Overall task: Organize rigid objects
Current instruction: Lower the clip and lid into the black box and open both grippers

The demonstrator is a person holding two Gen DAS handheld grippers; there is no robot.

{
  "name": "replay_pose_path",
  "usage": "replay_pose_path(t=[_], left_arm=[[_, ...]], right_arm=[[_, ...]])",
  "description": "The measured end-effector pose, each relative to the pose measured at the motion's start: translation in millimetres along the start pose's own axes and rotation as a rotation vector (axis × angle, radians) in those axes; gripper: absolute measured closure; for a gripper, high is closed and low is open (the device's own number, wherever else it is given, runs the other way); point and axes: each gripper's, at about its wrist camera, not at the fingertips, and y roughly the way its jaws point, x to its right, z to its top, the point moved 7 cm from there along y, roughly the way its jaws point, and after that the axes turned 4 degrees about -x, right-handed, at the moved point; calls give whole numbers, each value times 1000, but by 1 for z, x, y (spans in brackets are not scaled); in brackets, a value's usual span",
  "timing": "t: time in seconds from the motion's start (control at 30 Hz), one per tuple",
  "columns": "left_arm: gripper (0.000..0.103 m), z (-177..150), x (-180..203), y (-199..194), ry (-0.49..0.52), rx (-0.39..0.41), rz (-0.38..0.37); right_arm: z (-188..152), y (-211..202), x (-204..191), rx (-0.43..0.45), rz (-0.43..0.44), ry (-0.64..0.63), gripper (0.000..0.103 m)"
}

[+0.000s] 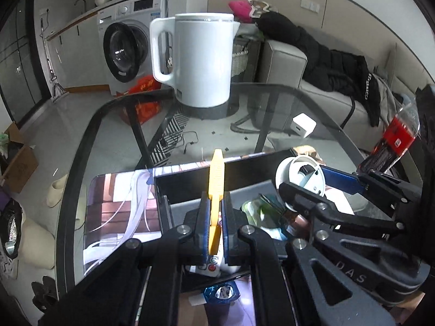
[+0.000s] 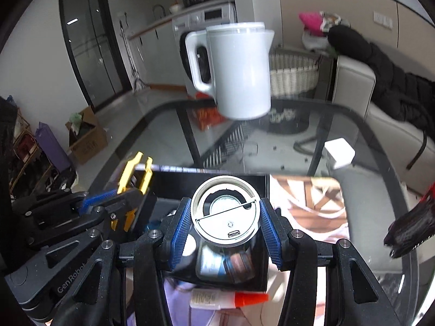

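Observation:
My left gripper (image 1: 215,212) is shut on a yellow clip-like tool (image 1: 216,190), held upright over the black storage box (image 1: 190,179); it also shows in the right wrist view (image 2: 133,184). My right gripper (image 2: 224,217) is shut on a white round device with a USB port (image 2: 225,217), held above the same box (image 2: 212,179); it also shows in the left wrist view (image 1: 301,176). The box holds several small items.
A white kettle (image 1: 201,59) stands at the glass table's far side. A white charger cube (image 1: 304,125) lies to the right. A red-labelled dark bottle (image 1: 394,141) is at the far right. A glue tube with a red cap (image 2: 228,298) lies on the printed mat near the box.

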Motion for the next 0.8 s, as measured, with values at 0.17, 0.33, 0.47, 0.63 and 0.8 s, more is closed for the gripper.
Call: replay_pose_path(t=[0.17,0.33,0.47,0.63,0.8], left_arm=[[99,-8,2,13,-12,-87,-4],[99,-15,-2,21,-32,-134,-14],[98,-17,-5,22,-36,-129,15],[95,-17,-7,24,-39,-136,-4],[78,-15,-9,20,-42,-113,-2]], right_arm=[[-16,16,2,-78,11,-6,53],[-24,23,-1,-104,15,-12,53],[-25,21,-4,-104,12,-20,53],[-24,21,-4,-106,17,-25,53],[-25,17,-3,-102,21,-18,53]])
